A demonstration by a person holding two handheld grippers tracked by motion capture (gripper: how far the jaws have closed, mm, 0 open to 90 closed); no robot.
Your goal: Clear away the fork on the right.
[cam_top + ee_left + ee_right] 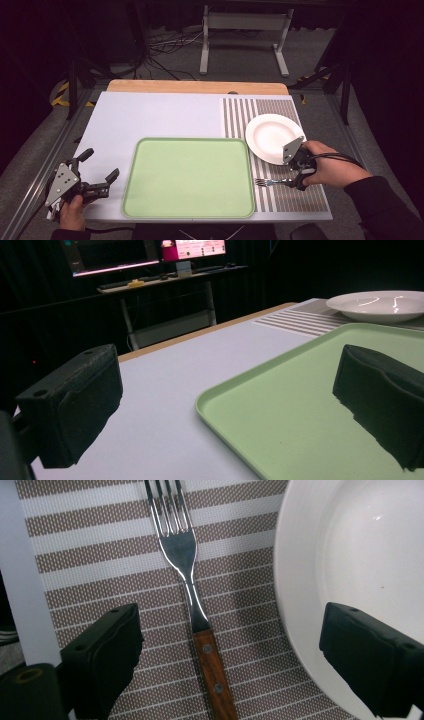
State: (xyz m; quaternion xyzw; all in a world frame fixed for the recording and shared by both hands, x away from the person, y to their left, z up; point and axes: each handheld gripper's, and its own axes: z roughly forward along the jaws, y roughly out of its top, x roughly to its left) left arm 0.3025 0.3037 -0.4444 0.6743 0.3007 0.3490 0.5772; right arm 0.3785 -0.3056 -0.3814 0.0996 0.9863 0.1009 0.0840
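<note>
One green tray [190, 177], one white plate [272, 137], one fork [192, 600] and one striped placemat [240, 112] are counted on the table [150, 112]; two grippers are counted, left [100, 172] and right [230, 650].

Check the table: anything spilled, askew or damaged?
Nothing stands out. The tray is empty and square to the table edge, the plate sits clean on the striped mat, and the fork lies flat on the mat beside the plate, between the right hand-held gripper's open jaws.
</note>
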